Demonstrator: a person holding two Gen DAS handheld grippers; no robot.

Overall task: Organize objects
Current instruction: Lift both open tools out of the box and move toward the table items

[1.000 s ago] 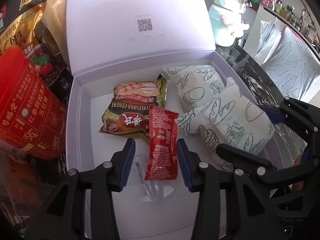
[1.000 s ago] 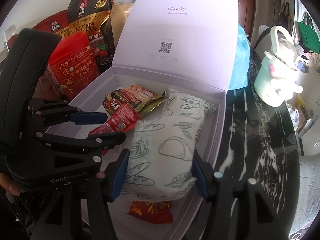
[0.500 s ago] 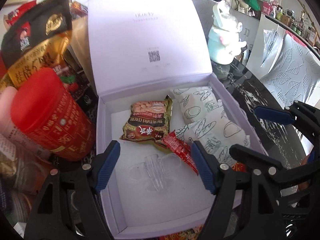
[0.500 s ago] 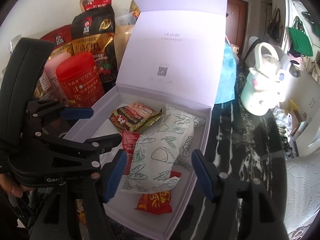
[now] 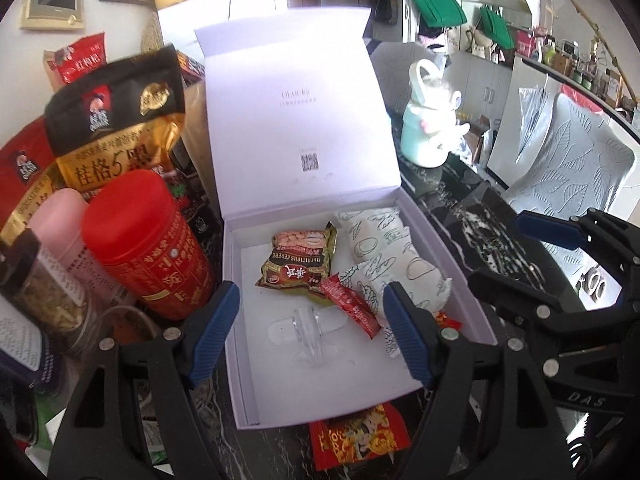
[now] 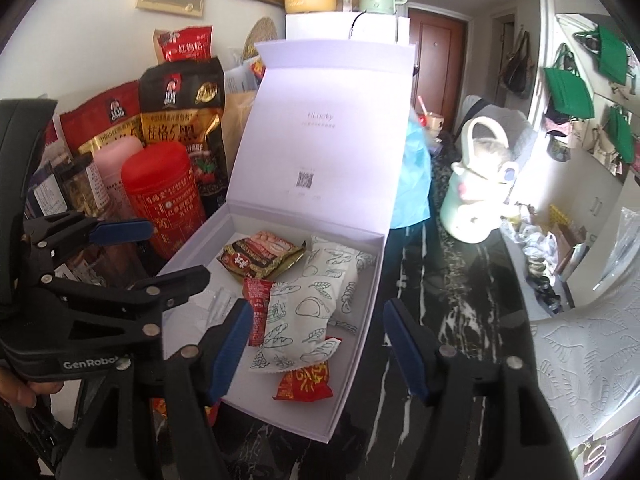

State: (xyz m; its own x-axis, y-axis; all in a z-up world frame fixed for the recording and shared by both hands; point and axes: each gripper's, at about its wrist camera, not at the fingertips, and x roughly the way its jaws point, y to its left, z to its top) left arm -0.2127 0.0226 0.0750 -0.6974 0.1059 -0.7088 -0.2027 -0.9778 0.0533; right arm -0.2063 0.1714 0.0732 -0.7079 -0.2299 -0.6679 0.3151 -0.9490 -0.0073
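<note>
While both my left gripper (image 5: 310, 334) and right gripper (image 6: 316, 346) hang spread and empty, the white box (image 5: 472, 320) lies below them, lid up, holding a red sachet (image 5: 350, 304), bread-print pouches (image 6: 308, 312) and a cereal packet (image 5: 298, 262). A red canister (image 5: 148, 244) stands just left; oat bags (image 6: 182, 116) crowd behind.

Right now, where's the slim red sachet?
In the left wrist view, the slim red sachet lies inside the open white box, between the brown cereal packet and the white bread-print pouch.

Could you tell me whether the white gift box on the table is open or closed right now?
Open: the white gift box has its lid standing upright behind, exposing the snack packets inside.
</note>
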